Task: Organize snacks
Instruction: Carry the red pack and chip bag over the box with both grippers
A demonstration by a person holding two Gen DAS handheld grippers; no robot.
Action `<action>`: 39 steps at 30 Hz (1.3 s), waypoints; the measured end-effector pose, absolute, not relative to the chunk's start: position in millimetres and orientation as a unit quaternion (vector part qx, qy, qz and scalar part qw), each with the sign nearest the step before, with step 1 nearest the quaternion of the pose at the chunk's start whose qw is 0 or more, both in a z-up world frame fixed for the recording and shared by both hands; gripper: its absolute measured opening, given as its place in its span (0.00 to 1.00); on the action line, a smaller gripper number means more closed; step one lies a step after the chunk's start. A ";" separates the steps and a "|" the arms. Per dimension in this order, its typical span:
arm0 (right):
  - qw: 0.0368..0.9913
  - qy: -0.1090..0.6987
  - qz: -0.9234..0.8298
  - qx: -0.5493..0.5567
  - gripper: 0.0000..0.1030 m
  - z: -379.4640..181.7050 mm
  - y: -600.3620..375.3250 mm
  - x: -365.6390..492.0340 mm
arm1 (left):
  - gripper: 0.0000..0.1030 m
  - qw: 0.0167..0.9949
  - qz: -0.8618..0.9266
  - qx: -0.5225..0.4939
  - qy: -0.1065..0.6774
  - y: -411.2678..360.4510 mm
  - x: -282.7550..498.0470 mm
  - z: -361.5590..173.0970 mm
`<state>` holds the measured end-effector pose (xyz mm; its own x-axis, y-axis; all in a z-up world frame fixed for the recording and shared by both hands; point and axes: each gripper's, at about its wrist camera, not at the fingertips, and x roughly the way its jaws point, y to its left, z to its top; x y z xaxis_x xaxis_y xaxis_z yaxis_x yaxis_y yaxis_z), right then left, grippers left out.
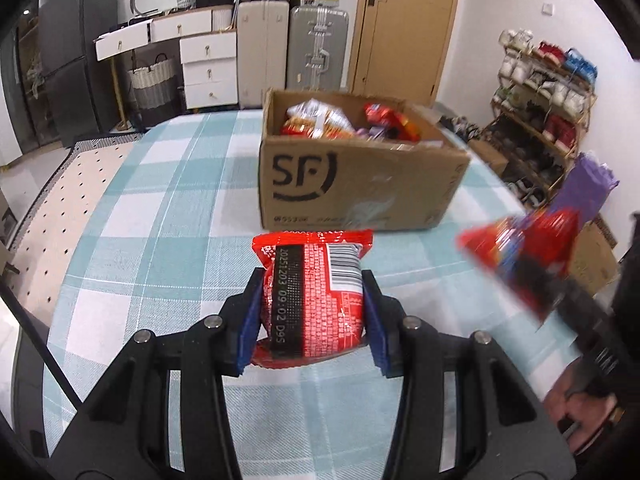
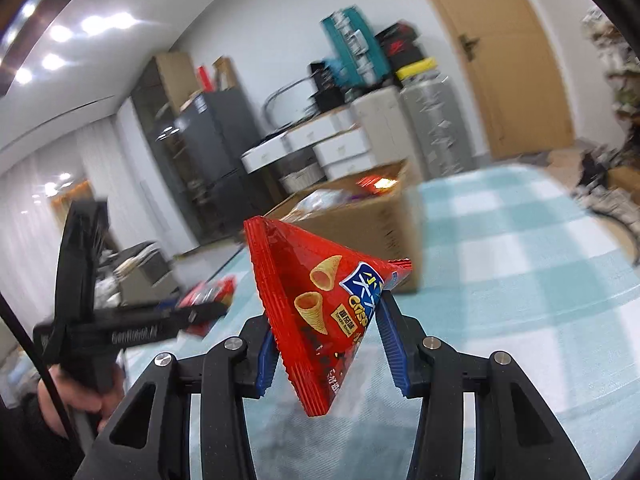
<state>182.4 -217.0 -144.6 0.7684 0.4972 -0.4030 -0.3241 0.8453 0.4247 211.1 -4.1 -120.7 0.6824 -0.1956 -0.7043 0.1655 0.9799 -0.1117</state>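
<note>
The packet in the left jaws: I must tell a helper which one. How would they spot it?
On the checked tablecloth, before the cardboard box, the left gripper grips a red packet. Unlike the cone-snack bag, it shows a barcode and black date strip.

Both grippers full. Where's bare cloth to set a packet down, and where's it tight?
Free: checked tablecloth left of the cardboard box, out to the perforated mat; also the strip between box and left gripper. Crowded: inside the box, heaped with snacks.

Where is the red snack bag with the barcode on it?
In the left wrist view, the red snack bag sits low in the middle, pinched in the left gripper, above the checked tablecloth just in front of the cardboard box.
</note>
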 end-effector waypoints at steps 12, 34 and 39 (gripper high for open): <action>0.936 0.235 0.228 0.127 0.44 -91.6 -202.5 140.6 | 0.41 0.927 -0.145 -0.021 0.344 -10.5 171.4 -62.1; 0.933 0.229 0.259 0.097 0.44 9.4 -189.6 198.2 | 0.41 0.930 -0.155 -0.038 0.332 30.3 223.2 29.5; 0.931 0.242 0.252 0.101 0.44 24.3 -192.4 234.4 | 0.41 0.922 -0.162 -0.044 0.349 16.6 266.7 46.0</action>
